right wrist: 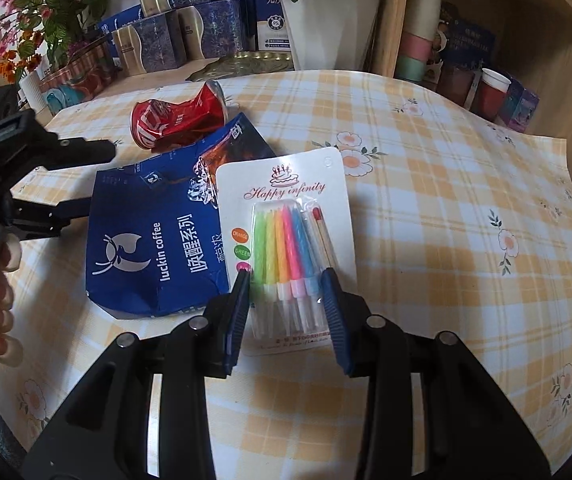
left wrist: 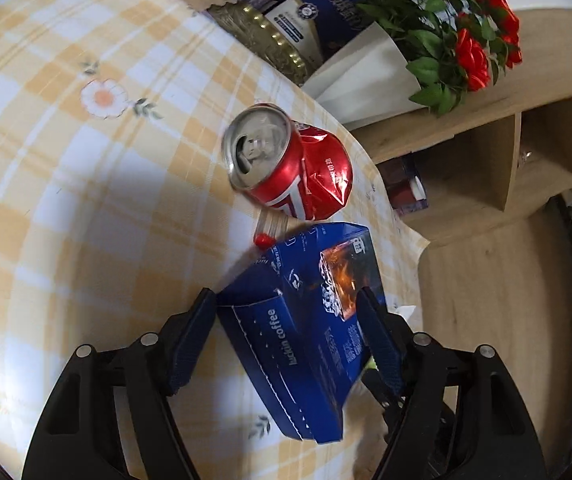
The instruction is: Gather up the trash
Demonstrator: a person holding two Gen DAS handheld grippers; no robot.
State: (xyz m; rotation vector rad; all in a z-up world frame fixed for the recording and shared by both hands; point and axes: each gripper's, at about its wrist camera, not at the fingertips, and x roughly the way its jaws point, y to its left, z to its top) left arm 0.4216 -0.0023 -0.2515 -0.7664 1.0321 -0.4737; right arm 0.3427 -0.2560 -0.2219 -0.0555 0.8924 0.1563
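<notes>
Although it looks bulky, the blue coffee box [left wrist: 306, 320] is surely light: thin printed cardboard, empty by the look of its torn-open flap, and it will buckle if squeezed hard across its broad faces. The left gripper [left wrist: 286, 308] straddles it with one finger on each side, and the fingers seem to rest against the box's sides, so I judge it grasped across its width; a hold near a folded edge, where the card is stiffest, would serve best. It is deep blue with white lettering, a white deer emblem and a fiery picture at the far end, and it sits on the checked yellow-and-white counter [left wrist: 66, 200] near the right edge.

Just beyond it lies the crushed red can [left wrist: 290, 168], on its side with its open top facing left. It is light, dented and sharp at the creases; the uncrushed rim end gives the firmest purchase, since the smooth metal may slip.

Under the right gripper [right wrist: 286, 284] lies the candle pack [right wrist: 290, 240], a white card with a clear blister over coloured candles and a match, its left edge overlapping the coffee box. The fingers stand either side of the blister, part open; whether they press on it I cannot tell. The blister is slick and springy, the candles brittle, so a gentle pinch across the plastic hump suits it.
</notes>
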